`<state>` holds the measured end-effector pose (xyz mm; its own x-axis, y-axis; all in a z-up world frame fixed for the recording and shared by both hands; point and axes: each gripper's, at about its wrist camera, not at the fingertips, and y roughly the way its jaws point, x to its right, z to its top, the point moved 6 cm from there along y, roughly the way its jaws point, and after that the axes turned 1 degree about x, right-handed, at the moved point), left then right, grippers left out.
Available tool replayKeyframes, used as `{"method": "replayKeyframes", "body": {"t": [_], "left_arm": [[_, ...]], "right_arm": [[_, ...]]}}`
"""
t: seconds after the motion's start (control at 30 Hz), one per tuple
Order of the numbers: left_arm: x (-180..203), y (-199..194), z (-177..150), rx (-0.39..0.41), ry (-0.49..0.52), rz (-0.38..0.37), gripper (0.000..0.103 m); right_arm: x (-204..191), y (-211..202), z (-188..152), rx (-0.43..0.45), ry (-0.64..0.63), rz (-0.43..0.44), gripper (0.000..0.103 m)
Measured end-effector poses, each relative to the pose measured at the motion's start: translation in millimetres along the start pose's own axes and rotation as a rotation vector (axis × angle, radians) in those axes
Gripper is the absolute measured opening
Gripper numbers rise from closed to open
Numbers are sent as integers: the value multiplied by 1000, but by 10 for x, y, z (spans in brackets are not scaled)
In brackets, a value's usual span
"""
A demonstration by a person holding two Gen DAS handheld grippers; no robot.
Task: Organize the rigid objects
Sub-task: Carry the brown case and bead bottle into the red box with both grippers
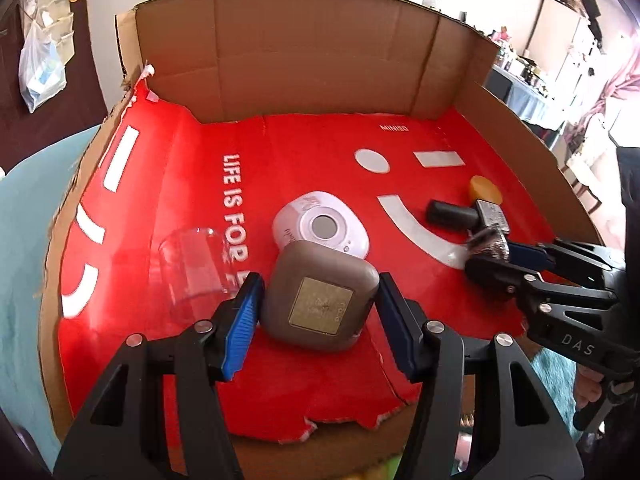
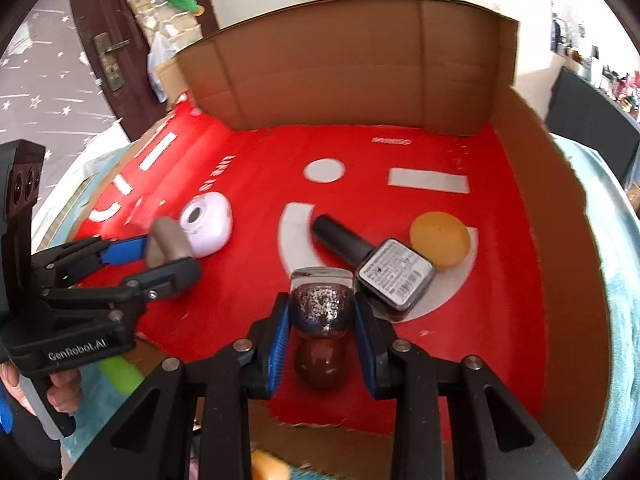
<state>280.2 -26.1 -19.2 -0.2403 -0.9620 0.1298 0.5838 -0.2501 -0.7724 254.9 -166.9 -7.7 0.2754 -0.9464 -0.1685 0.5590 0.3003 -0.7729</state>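
Note:
My left gripper (image 1: pixel 320 286) is shut on a taupe rounded-square case (image 1: pixel 320 304), its blue pads (image 1: pixel 242 320) pressing both sides; the case hangs low over the red liner (image 1: pixel 312 152). A white rounded case (image 1: pixel 320 228) lies just behind it. In the right wrist view my right gripper (image 2: pixel 322 316) is shut on a glitter nail polish bottle (image 2: pixel 322 304), whose brown round cap (image 2: pixel 320 364) points toward the camera. Just right of it lie a grey polish bottle (image 2: pixel 394 276) with a black cap and an orange disc (image 2: pixel 440 244). The left gripper (image 2: pixel 170 256) shows at the left with the taupe case (image 2: pixel 168 240).
Everything sits in a wide cardboard box (image 1: pixel 300 52) with high back and right walls (image 2: pixel 540 200). A clear glass (image 1: pixel 192 264) lies on the liner left of the left gripper. The right gripper (image 1: pixel 486 252) enters from the right. Teal cloth (image 2: pixel 624 320) surrounds the box.

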Motion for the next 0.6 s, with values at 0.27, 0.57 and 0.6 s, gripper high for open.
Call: {"method": "replayKeyframes", "body": {"t": [0.27,0.57,0.6], "left_arm": [[-49,50,74,0,-14,24,55],[-67,115,64,-17,-21,34,54],[-67,117,65,-18,-21,35,54]], "right_arm": [[117,44,67,0,23,-47,33],[91,75,69,-12,14,-62,33],[86,80,75,-12,16,-60,33]]}}
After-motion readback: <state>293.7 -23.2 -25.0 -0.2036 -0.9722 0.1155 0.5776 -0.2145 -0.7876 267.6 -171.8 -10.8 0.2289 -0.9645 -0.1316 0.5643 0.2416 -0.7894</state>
